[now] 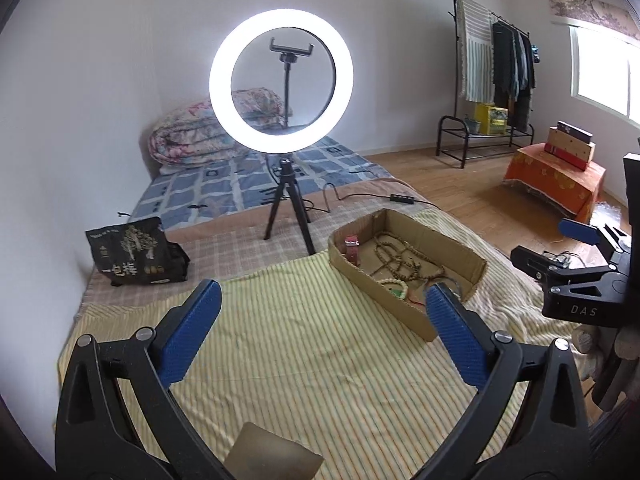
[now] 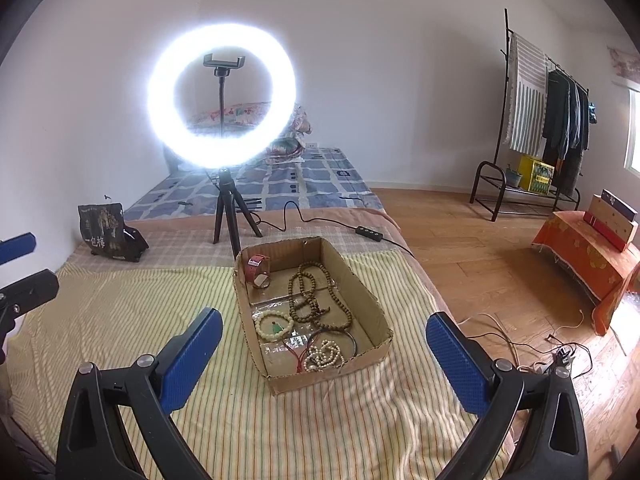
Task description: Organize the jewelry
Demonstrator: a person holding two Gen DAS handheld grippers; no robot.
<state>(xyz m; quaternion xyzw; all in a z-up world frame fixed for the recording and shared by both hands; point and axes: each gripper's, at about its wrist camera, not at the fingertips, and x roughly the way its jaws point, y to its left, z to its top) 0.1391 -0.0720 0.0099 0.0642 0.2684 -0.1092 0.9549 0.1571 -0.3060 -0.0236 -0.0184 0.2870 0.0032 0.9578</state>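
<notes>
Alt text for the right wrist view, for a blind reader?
An open cardboard box on a yellow striped blanket holds brown wooden bead strands, a cream bead bracelet, a white bead bracelet and a red-strapped watch. The right gripper hovers before it, jaws wide open and empty; a lit ring light stands behind.

The ring light (image 2: 221, 96) glares white, blooming in the right wrist view; daylight pours through the window (image 1: 604, 72); fisheye edges curve dark.

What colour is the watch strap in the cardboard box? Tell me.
Red. The watch sits in the cardboard box's far left corner, clearest in the right wrist view.
</notes>
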